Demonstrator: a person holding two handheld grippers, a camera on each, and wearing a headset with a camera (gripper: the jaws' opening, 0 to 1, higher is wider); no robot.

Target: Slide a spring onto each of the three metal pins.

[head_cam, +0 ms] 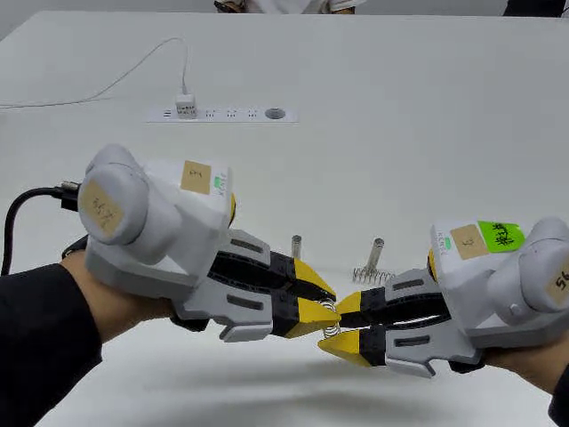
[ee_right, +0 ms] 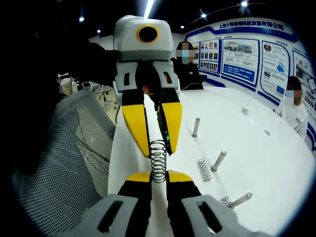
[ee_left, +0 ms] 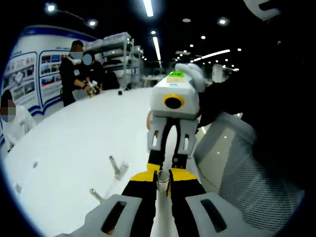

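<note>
A small metal spring (head_cam: 331,318) (ee_right: 158,160) spans the gap between the two grippers, which meet tip to tip above the white table (head_cam: 400,133). My left gripper (head_cam: 322,301) (ee_left: 163,176) is shut on one end of it, seen end-on in the left gripper view. My right gripper (head_cam: 345,325) (ee_right: 158,177) is shut on the other end. Just beyond the tips stand two metal pins (head_cam: 296,246) (head_cam: 376,253). The right gripper view has three pins (ee_right: 196,127) (ee_right: 219,160) (ee_right: 240,199). A loose spring (head_cam: 373,276) (ee_right: 203,169) lies by the middle pin, another spring (ee_right: 226,201) at the nearest pin's base.
A white power strip (head_cam: 222,114) with a plug and cable lies at the back of the table. People stand and sit at the table's far side (ee_left: 74,74). A mesh chair (ee_right: 64,148) is beside the table edge.
</note>
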